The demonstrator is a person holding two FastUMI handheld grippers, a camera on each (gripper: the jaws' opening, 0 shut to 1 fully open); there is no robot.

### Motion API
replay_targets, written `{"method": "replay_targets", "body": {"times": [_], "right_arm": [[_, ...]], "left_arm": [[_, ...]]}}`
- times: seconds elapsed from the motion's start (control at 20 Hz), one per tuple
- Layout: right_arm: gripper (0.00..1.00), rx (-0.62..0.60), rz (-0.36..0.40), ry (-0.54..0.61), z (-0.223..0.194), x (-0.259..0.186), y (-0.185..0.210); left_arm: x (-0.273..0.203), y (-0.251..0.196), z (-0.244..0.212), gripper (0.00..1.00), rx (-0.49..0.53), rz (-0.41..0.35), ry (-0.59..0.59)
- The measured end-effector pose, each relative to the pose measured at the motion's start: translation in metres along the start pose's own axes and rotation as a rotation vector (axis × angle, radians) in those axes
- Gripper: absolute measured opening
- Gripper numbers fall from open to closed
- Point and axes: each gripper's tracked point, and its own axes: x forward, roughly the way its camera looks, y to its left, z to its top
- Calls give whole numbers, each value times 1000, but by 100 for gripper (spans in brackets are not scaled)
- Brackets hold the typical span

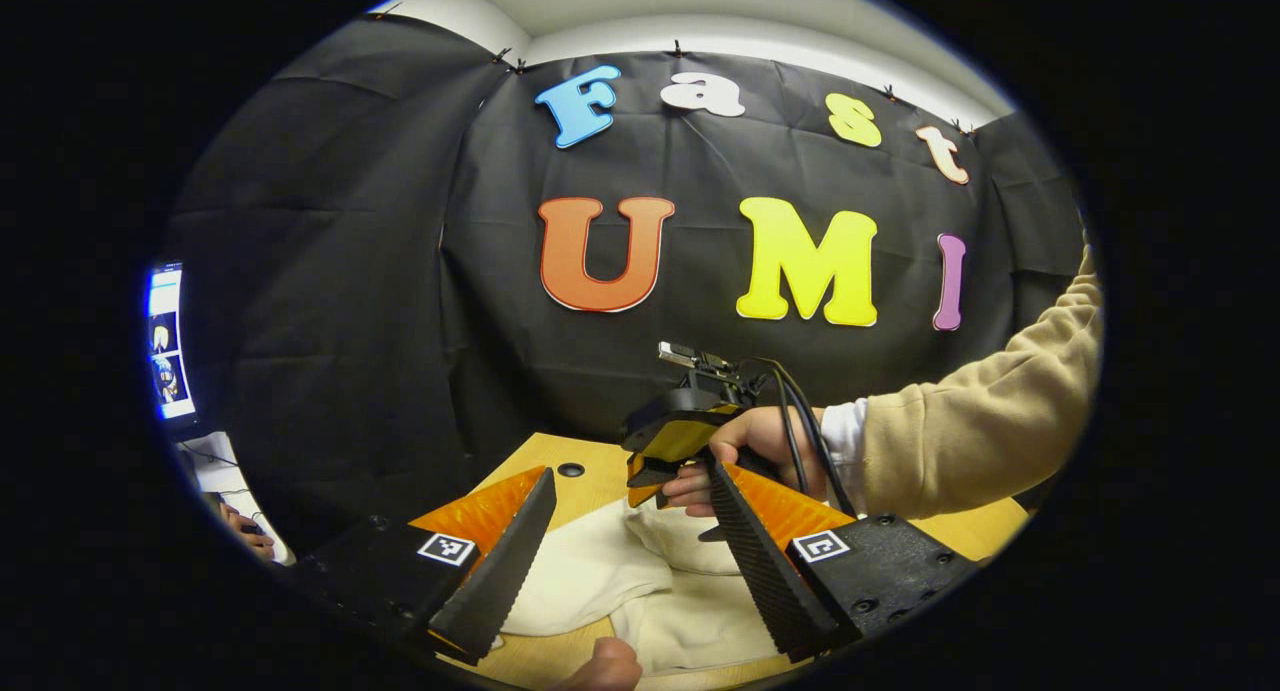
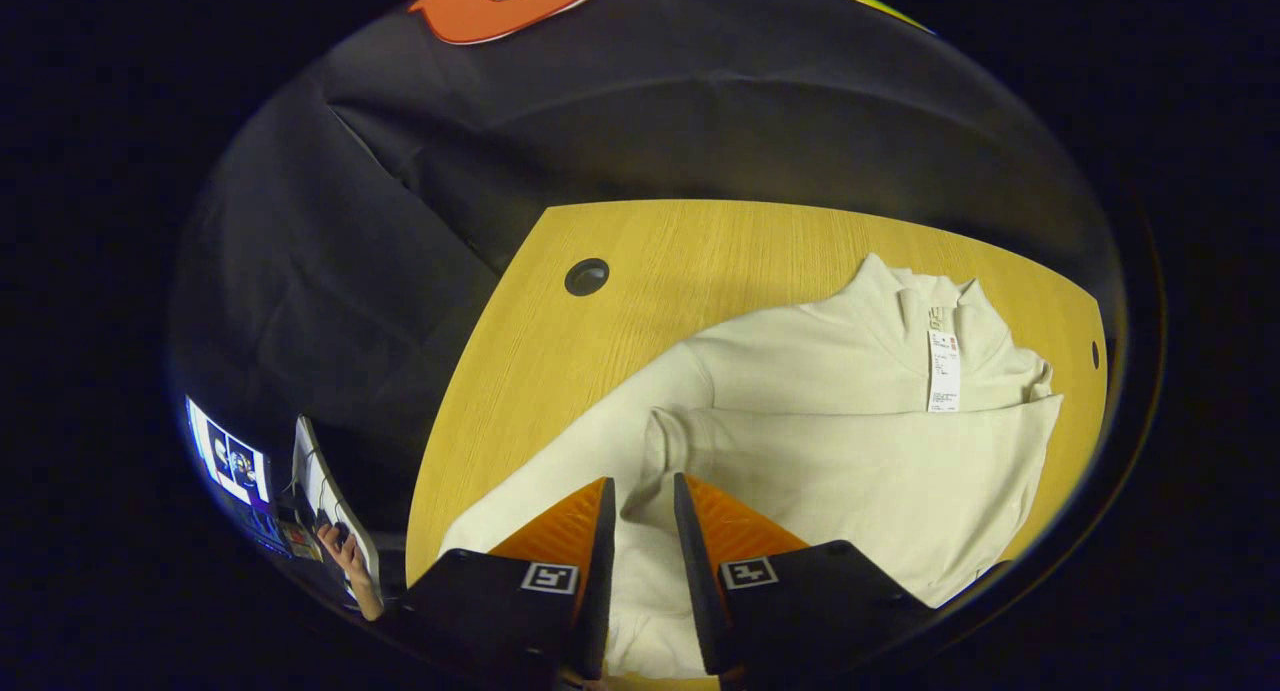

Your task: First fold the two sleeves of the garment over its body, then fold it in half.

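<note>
- Left gripper view: the left gripper (image 1: 630, 561) is held above the near part of the cream garment (image 1: 600, 581) on the wooden tabletop (image 1: 590, 451), its jaws spread wide with nothing between them.
- Farther off in the same view, the right gripper (image 1: 650, 486) is carried by a hand (image 1: 760, 451) over the cloth; whether it holds fabric cannot be told from here. A clash between the two tools may be risked if both are lowered onto the same patch.
- Right gripper view: the garment (image 2: 830, 441) is seen spread across the tabletop (image 2: 650, 261), collar and hanging tag (image 2: 943, 371) at the far end, one sleeve (image 2: 580, 451) running toward the near edge and another band of cloth laid across the body.
- The right gripper's (image 2: 643, 541) jaws are narrowed to a slim gap over the cloth; a firm pinch on fabric cannot be confirmed.
- A shallow pinch could let the layer slip in a lift, or two layers could be caught together, so that the laid cloth is dragged askew.
</note>
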Motion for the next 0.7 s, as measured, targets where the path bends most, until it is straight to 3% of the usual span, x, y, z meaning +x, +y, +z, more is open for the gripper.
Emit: {"method": "replay_targets", "body": {"times": [0.1,0.15,0.25,0.3,0.35,0.4,0.5,0.55,0.65,0.7], "right_arm": [[36,-28,9,-19,4,-14,-2],[41,-37,24,-33,7,-25,-1],[67,-57,49,-94,19,-46,1],[60,-67,45,-133,26,-58,-3],[75,-78,42,-170,35,-70,-8],[71,-92,37,-208,40,-85,-12],[82,-129,21,-289,54,-115,-21],[94,-150,5,-332,60,-134,-28],[97,-200,-39,-431,71,-171,-44],[94,-219,-63,-489,77,-188,-51]], "left_arm": [[1,1,0,99,10,10,1],[2,3,0,99,15,15,4],[3,8,-1,99,26,30,8],[4,12,-2,99,25,41,12],[5,17,-5,99,24,54,22],[6,24,-7,99,23,71,31],[7,50,-14,99,41,148,61],[11,64,-19,99,46,179,83],[8,84,-24,99,41,237,105],[7,93,-26,99,39,256,112]]}}
